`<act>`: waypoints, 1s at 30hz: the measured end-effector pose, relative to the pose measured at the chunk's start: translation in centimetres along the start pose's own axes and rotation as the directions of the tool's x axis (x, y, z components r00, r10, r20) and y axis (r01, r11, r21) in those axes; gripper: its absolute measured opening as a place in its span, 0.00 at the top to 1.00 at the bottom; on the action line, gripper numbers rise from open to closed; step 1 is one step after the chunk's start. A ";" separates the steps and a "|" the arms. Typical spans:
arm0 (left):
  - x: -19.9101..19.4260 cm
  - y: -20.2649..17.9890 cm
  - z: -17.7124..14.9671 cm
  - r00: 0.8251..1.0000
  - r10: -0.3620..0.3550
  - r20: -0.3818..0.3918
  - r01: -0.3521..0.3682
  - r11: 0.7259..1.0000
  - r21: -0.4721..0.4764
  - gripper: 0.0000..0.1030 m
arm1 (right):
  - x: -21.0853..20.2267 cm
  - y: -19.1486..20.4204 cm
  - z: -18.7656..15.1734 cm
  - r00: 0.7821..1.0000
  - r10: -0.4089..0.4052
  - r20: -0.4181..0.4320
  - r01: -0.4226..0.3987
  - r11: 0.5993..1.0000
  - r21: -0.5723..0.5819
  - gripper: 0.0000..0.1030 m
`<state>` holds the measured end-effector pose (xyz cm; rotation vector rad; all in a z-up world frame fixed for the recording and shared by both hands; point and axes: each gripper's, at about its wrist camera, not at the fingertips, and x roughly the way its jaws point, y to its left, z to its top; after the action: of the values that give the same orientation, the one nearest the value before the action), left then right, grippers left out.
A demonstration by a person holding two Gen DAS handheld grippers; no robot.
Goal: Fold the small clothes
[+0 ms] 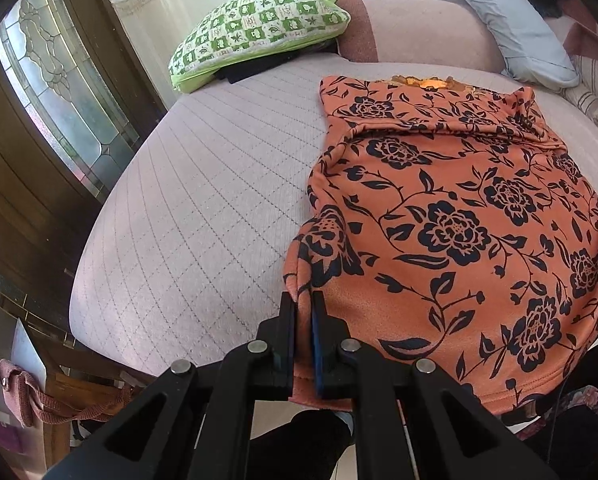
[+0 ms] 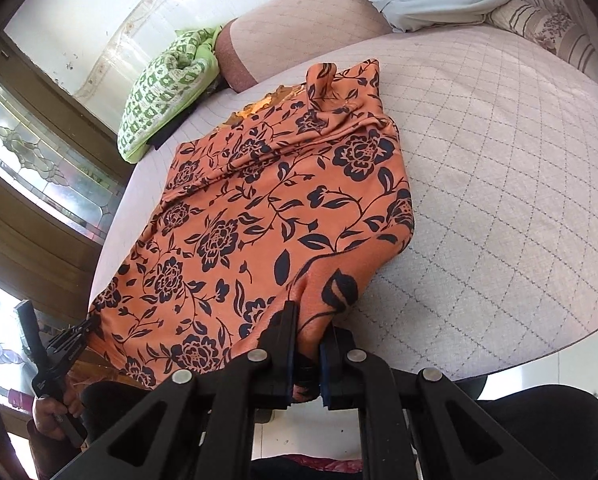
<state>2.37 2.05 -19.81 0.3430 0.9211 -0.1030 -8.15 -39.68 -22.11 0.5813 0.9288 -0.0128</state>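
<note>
Left tongs (image 1: 303, 300) and right tongs (image 2: 311, 320) both point steeply downward, jaws clamped shut on cloth.

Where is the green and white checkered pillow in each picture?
Left wrist view: the green checkered pillow lies at top centre, beyond the orange flowered garment.
Right wrist view: the pillow is upper left, left of the garment.
Shared landmark: the stained-glass door at the left edge.

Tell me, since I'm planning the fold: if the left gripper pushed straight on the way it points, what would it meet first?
The orange floral garment: the left gripper is already shut on its near hem, so going on would probably just push the cloth up the quilted mattress.
</note>
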 end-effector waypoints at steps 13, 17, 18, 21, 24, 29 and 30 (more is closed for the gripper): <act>-0.3 0.1 0.1 1.000 0.000 0.013 0.000 1.000 -0.008 0.93 | 0.3 -0.2 0.0 1.000 -0.001 -0.004 0.001 1.000 0.008 0.91; -0.4 0.2 0.1 1.000 0.000 0.015 0.000 1.000 -0.011 0.93 | 0.3 -0.2 0.0 1.000 -0.003 -0.004 0.003 1.000 0.009 0.91; -0.4 0.2 0.2 1.000 0.000 0.016 0.000 1.000 -0.012 0.93 | 0.4 -0.2 0.0 1.000 -0.004 -0.004 0.004 1.000 0.009 0.91; -0.4 0.3 0.2 1.000 0.000 0.019 0.000 1.000 -0.015 0.93 | 0.4 -0.1 0.0 1.000 -0.004 -0.004 0.004 1.000 0.010 0.91; -0.4 0.3 0.2 1.000 0.002 0.022 -0.001 1.000 -0.014 0.93 | 0.5 -0.2 0.1 1.000 -0.005 -0.005 0.005 1.000 0.010 0.91; -0.4 0.2 0.5 1.000 0.006 0.025 -0.005 1.000 -0.015 0.93 | 0.5 -0.2 0.2 1.000 0.003 -0.003 -0.003 1.000 0.013 0.91; -0.5 0.2 0.6 1.000 0.007 0.026 -0.007 1.000 -0.015 0.93 | 0.5 -0.1 0.3 1.000 0.006 -0.001 -0.006 1.000 0.013 0.91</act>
<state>2.59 2.01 -19.09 0.3306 0.8940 -0.0943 -7.68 -39.81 -22.41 0.5964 0.9289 -0.0130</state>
